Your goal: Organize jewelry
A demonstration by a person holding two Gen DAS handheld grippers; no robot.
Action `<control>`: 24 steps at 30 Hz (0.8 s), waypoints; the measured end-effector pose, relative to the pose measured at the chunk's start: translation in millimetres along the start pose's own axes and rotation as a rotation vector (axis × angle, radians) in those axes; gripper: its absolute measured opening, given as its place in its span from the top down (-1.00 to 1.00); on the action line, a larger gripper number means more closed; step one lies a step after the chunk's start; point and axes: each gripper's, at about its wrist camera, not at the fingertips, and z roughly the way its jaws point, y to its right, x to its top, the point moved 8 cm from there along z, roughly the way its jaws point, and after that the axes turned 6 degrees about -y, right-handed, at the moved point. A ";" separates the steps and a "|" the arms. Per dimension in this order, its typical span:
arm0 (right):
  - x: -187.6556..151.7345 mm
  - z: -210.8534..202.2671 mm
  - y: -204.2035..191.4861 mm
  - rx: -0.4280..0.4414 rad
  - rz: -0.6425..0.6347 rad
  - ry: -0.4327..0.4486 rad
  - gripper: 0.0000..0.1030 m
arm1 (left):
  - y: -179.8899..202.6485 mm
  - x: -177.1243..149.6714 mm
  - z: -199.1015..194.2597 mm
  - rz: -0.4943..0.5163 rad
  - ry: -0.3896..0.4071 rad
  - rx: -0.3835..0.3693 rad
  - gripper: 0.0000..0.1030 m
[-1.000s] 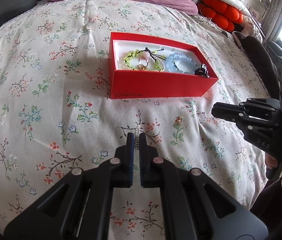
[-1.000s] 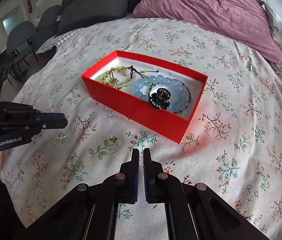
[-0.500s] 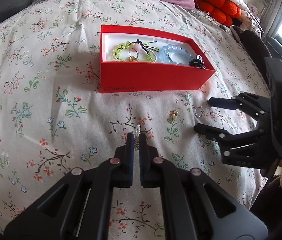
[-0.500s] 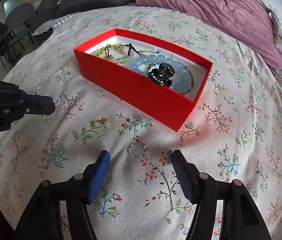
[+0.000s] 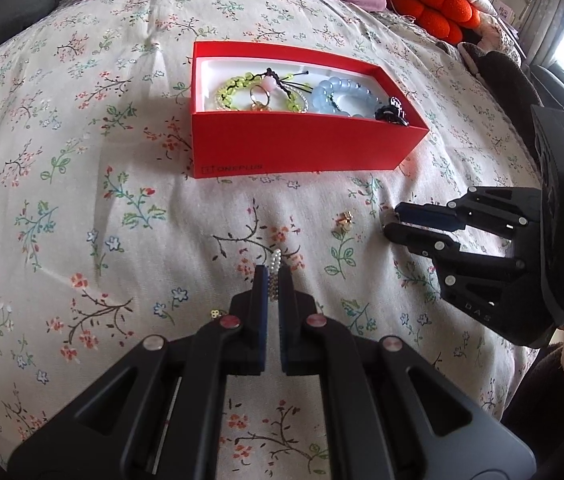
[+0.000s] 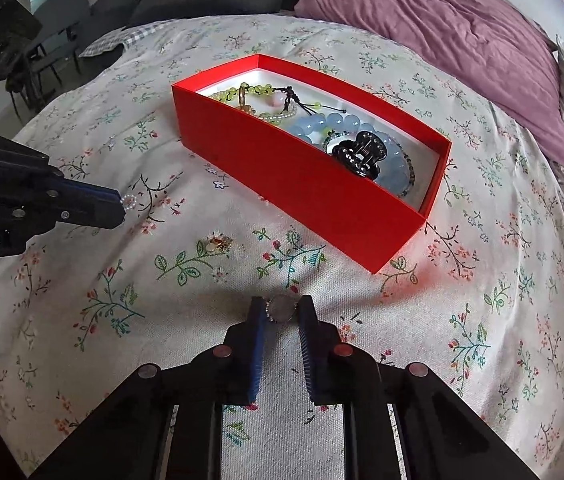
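Right wrist view has the right gripper (image 6: 279,312) down on the floral quilt (image 6: 502,240), jaws closing around a small sparkly ring (image 6: 279,309), and the pads look like they're just touching its sides. Left gripper (image 5: 273,274) is clamped on a pearl piece (image 5: 276,259) that pokes out past the tips. A little gold piece (image 6: 215,245) lies loose on the quilt between the two. Red box (image 5: 302,148) sits just behind, holding a green bracelet (image 5: 237,86), blue bracelet (image 5: 336,94) and black clip (image 6: 358,154).
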 end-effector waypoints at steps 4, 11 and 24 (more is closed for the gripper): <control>0.7 -5.5 0.6 0.001 -0.002 0.001 0.91 | -2.9 1.5 -3.3 -0.008 0.007 -0.002 0.89; -0.2 -14.2 2.3 0.009 -0.004 0.013 0.93 | -3.1 3.4 -5.0 -0.011 0.012 -0.001 0.89; -1.7 -13.0 -3.8 0.045 0.021 0.008 -0.32 | -0.7 3.5 -3.2 -0.010 0.007 -0.001 0.89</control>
